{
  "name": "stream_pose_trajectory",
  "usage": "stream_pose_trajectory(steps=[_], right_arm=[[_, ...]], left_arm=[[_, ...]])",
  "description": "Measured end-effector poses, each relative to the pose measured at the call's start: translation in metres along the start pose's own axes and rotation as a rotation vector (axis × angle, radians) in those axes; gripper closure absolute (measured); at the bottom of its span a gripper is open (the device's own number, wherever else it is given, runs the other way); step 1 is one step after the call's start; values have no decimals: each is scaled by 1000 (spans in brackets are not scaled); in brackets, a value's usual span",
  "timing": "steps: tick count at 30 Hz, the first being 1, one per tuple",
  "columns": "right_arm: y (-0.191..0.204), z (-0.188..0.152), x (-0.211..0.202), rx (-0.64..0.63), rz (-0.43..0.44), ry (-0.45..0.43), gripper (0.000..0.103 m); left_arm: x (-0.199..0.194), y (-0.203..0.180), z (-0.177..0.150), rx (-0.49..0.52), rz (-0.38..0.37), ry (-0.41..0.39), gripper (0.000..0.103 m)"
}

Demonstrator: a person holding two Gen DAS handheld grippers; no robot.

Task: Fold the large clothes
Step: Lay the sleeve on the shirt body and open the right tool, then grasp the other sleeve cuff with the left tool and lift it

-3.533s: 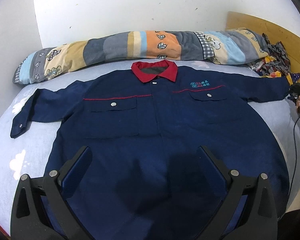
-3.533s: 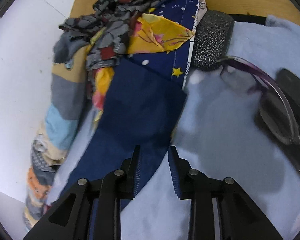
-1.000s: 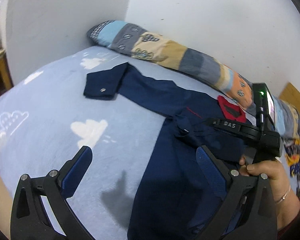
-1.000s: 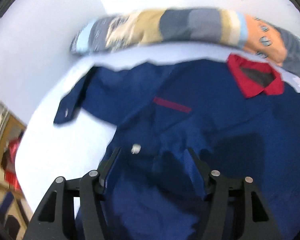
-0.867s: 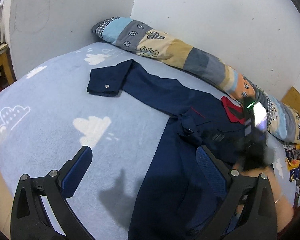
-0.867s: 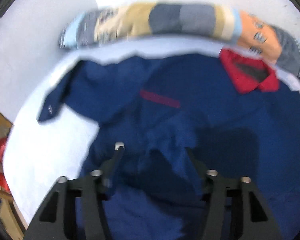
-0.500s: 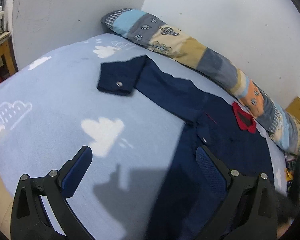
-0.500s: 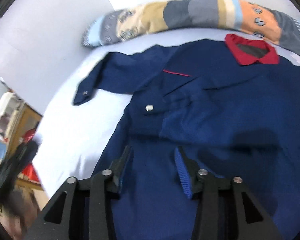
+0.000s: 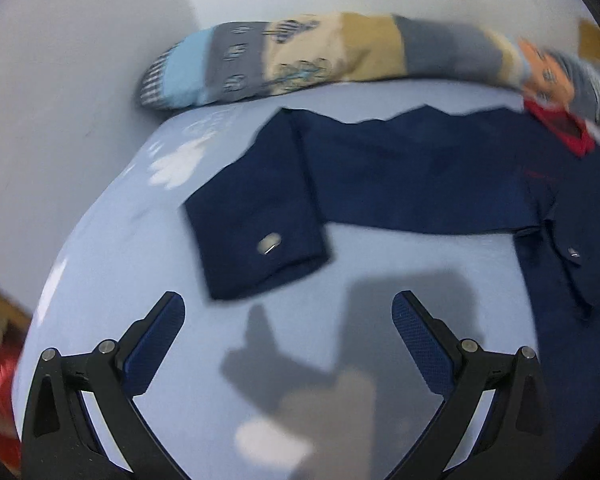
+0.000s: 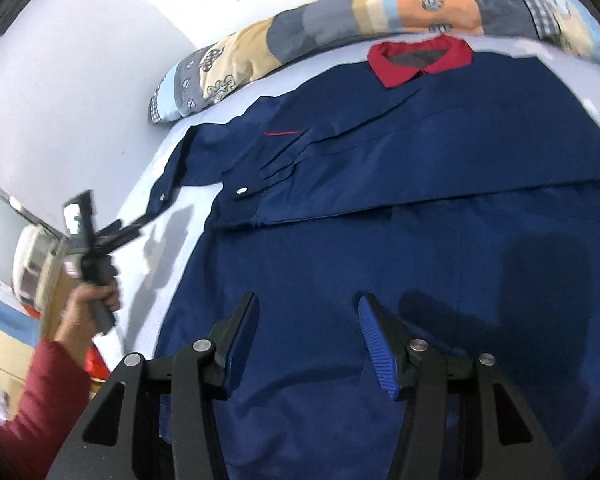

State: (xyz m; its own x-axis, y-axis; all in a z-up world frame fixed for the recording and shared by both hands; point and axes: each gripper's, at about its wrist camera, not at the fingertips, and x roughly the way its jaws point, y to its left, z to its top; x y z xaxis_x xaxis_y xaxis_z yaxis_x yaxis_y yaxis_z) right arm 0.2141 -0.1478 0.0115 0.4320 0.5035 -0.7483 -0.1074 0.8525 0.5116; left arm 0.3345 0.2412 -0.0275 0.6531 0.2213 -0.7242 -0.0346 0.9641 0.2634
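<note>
Navy work jacket (image 10: pixel 380 216) lies flat on bed (image 9: pixel 148 264). Our left gripper (image 9: pixel 288 320) gapes wide, empty, near sleeve cuff (image 9: pixel 256 240); right gripper (image 10: pixel 306 316) half-spread, empty. We should pinch cuff edge, fold sleeve inward.

A patchwork bolster (image 9: pixel 340 56) lay along the white wall (image 9: pixel 80 80) at the head of the cloud-printed blue sheet (image 9: pixel 132 272)
</note>
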Motion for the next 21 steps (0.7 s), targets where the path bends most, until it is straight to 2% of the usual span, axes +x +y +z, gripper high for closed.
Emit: stream_pose_trajectory(steps=[3,7,8,9,10,12,21], right_arm=[[-6,3,-3,40,28,-2,48],[-8,6,-2,47,17,-19,48],[-9,6,-2,51,12,-21,48],[-10,7,-1,56,9,-25,48],[-12,7,-1,63,9,-27,48],[-14,7,0,72,9,-28,49],[-7,6,-9,33,-18,-79,50]], left_arm=[[36,-13,16,93,140,16,0],[68,-6,25,110,257,21,2],[72,0,27,89,253,15,24],[76,12,30,41,192,28,72],[79,23,32,-12,127,48,90],[72,42,33,-104,53,23,93],[2,70,46,-260,-164,-71,96]])
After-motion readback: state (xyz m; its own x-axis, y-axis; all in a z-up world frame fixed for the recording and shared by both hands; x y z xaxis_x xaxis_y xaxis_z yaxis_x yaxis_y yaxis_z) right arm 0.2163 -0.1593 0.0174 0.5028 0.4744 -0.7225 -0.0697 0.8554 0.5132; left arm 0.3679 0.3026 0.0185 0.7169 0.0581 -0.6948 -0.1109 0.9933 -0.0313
